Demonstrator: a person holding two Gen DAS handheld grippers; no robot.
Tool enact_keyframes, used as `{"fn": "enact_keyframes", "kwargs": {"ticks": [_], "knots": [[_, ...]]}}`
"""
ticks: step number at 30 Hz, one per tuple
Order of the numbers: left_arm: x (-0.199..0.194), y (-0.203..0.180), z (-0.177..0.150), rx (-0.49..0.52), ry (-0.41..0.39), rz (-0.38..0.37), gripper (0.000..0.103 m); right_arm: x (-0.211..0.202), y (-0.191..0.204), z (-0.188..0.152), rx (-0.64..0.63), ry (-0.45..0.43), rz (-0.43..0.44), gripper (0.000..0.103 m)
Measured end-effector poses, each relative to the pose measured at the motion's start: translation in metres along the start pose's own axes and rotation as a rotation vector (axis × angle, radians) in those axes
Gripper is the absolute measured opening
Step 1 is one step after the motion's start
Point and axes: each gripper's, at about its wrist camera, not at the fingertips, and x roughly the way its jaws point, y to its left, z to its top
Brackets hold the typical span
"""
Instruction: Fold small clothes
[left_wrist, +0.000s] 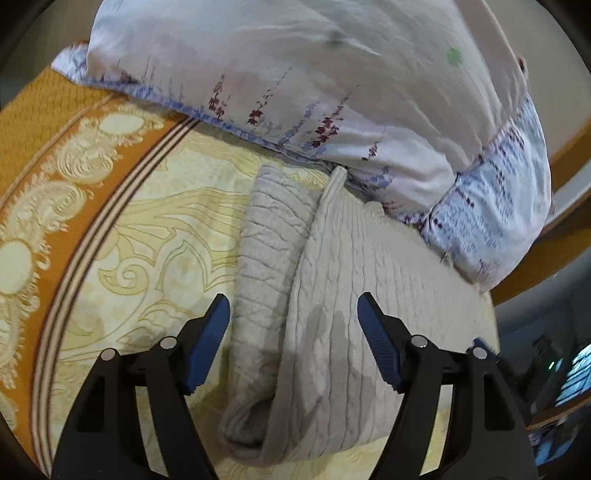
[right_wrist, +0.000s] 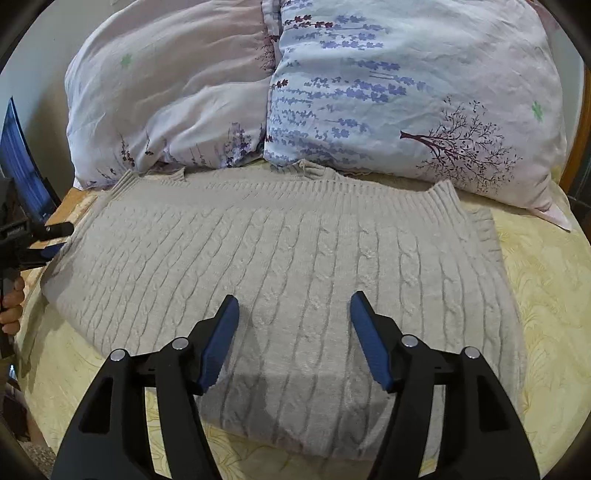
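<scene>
A beige cable-knit sweater (right_wrist: 288, 258) lies flat on the bed, its ribbed edge toward the pillows. In the left wrist view the sweater (left_wrist: 332, 332) shows from its side, with a folded layer (left_wrist: 266, 258) lying along its left. My left gripper (left_wrist: 293, 317) is open above the sweater's near end, holding nothing. It also shows at the left edge of the right wrist view (right_wrist: 48, 240), at the sweater's left corner. My right gripper (right_wrist: 293, 314) is open and empty above the sweater's near middle.
Two floral pillows (right_wrist: 406, 92) (right_wrist: 166, 92) lie behind the sweater, touching its far edge. The bedspread (left_wrist: 110, 240) is yellow with an orange patterned border (left_wrist: 48, 122). The bed's edge and a screen (right_wrist: 22, 166) are at the left.
</scene>
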Motion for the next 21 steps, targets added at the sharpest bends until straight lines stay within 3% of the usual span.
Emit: {"fn": "enact_keyframes", "kwargs": {"ticks": [8, 13, 19, 21], "knots": [[0.003, 0.01, 0.009, -0.13, -0.046, -0.01, 0.071, 0.001, 0.005, -0.001, -0.012, -0.011, -0.001, 0.071], [0.008, 0.011, 0.013, -0.139, -0.035, -0.027, 0.071, 0.002, 0.005, -0.001, -0.009, -0.018, 0.006, 0.073], [0.018, 0.01, 0.01, -0.189, -0.016, -0.089, 0.053, 0.001, 0.004, -0.003, -0.004, -0.026, 0.014, 0.074], [0.019, 0.011, 0.009, -0.215, -0.023, -0.103, 0.053, 0.0, 0.004, -0.003, 0.001, -0.027, 0.019, 0.074]]}}
